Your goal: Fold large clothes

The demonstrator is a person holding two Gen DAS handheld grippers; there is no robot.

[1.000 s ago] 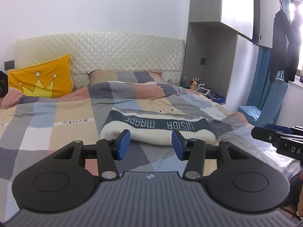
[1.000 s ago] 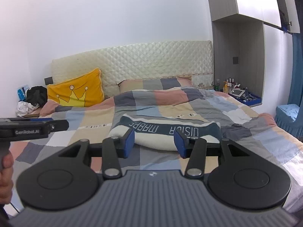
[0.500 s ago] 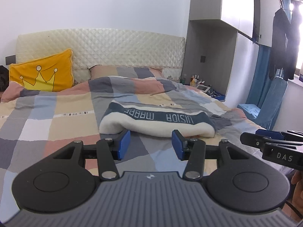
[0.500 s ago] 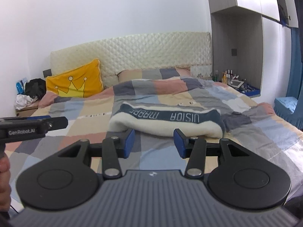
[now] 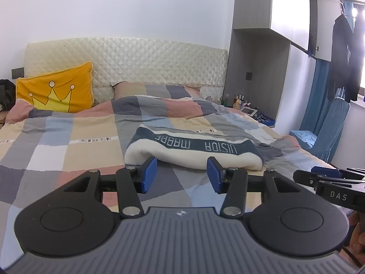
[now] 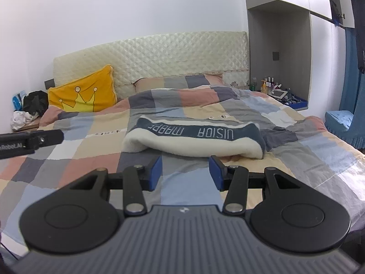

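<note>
Left wrist view. The left gripper [image 5: 181,174] has its jaws wide apart with nothing between the blue pads [image 5: 149,174]. It hangs above the near end of the patchwork checked duvet [image 5: 75,146]. The cream fleece garment with a dark teal lettered band [image 5: 194,150] lies folded into a long bundle across the middle of the bed, just beyond the pads and apart from them. Bare duvet lies all round the bundle, more of it on the garment's left. The black body of the right gripper [image 5: 330,186] enters at the right edge, cut off by the frame; its fingertips are not seen here. The lettering on the band reads reversed and is hard to make out. A yellow crown-print cushion [image 5: 56,91] leans on the quilted cream headboard [image 5: 127,61]. Dark clothes [image 5: 344,54] hang at far right.

Right wrist view. The right gripper [image 6: 185,172] also has its jaws spread wide and empty, short of the garment's near cream edge [image 6: 194,147]. The left gripper [image 6: 29,142] pokes in from the left edge, partly cut off. A grey wall niche holding small bottles [image 6: 269,83] stands right of the headboard [image 6: 159,52]. White walls bound the room.
</note>
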